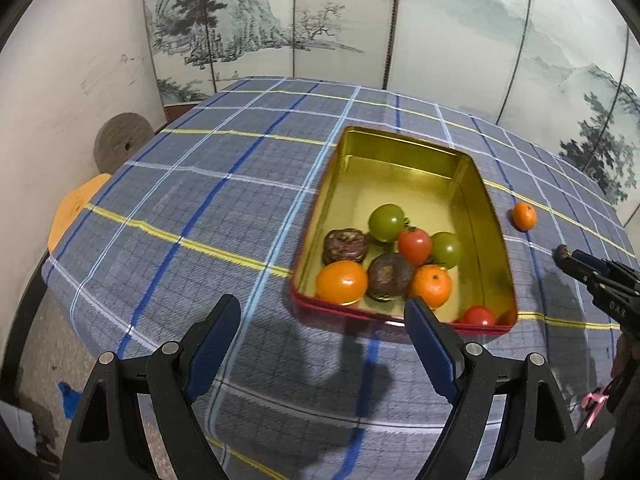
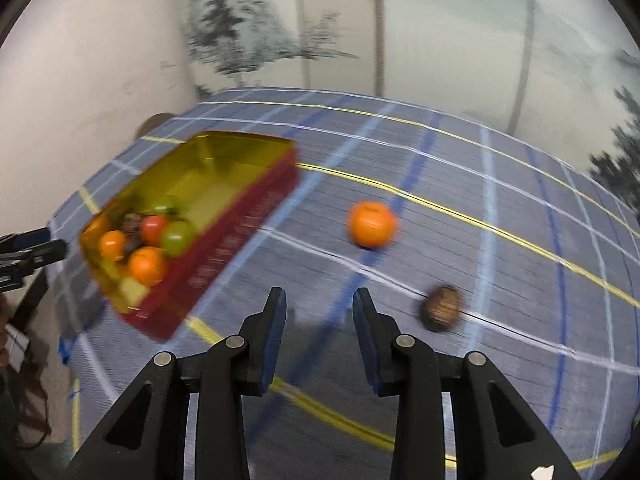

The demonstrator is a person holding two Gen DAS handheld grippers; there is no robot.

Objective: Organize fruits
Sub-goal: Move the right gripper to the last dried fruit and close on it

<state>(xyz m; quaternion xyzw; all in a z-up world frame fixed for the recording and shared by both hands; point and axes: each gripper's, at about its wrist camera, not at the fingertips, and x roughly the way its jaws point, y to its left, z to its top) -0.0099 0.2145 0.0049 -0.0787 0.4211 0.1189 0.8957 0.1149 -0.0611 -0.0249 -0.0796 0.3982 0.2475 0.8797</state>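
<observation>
Nearest, left claw (image 1: 322, 326) is held spread and empty before the tin (image 1: 490, 204) of gathered fruits. Right claw (image 2: 320, 322), nearly clenched on nothing, is aimed between stray mandarin (image 2: 372, 224) and brown fruit (image 2: 442, 308) on the checked surface (image 2: 520, 280), seemingly collected next.

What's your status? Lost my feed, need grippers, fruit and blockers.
Left gripper open, empty. Right gripper near shut, empty. Orange and brown fruit loose on cloth, rest in tin. Nothing blocking.
</observation>
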